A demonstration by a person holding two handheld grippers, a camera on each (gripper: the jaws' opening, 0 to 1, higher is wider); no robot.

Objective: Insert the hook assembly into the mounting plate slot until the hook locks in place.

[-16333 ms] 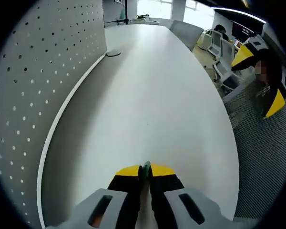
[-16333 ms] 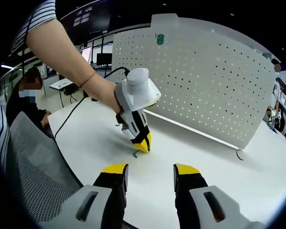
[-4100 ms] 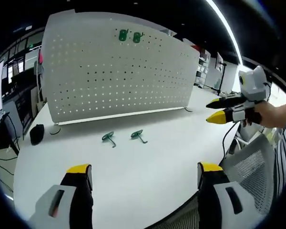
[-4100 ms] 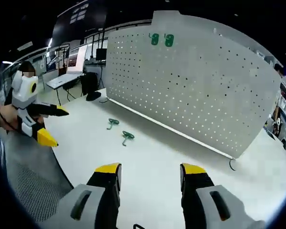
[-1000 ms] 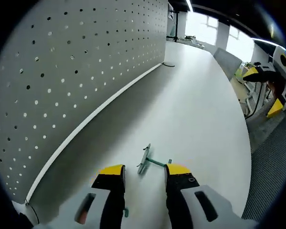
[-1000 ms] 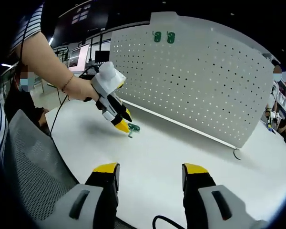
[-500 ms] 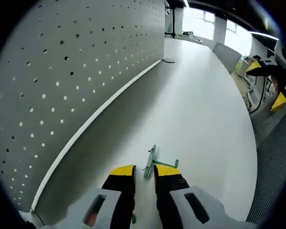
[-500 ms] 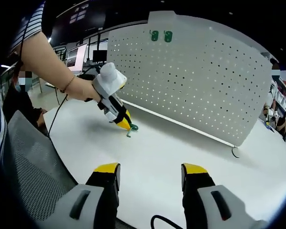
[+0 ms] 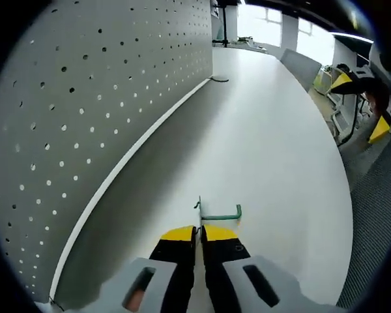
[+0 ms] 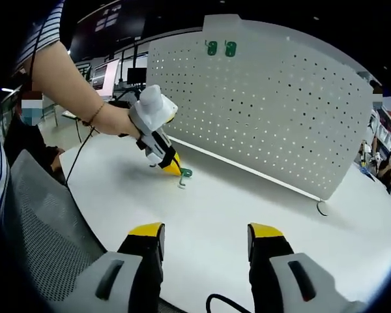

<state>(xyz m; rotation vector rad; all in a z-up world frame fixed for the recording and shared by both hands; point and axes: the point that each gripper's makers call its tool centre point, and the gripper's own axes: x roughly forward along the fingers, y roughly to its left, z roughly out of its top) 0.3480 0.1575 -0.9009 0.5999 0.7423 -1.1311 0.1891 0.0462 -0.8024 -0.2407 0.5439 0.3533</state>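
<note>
I had the left gripper [image 9: 199,232] pinched shut on the green hook [image 9: 212,213] just off the table [image 9: 280,150] below the pegboard [image 10: 267,104], the right gripper [image 10: 206,236] open, judging the hook light, stiff, slippery, best held by its flat back.

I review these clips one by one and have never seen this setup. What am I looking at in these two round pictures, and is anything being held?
A person holds a two-jaw tool in each hand; a fisheye camera rides on each and looks along its jaws. In the left gripper view, the left gripper has its yellow-tipped jaws shut on a green hook at the white table, beside the pegboard. The right gripper view looks from across the table: the right gripper is open and holds nothing, while the person's hand works the left gripper over the same hook. Two more green hooks already hang near the pegboard's top.
</note>
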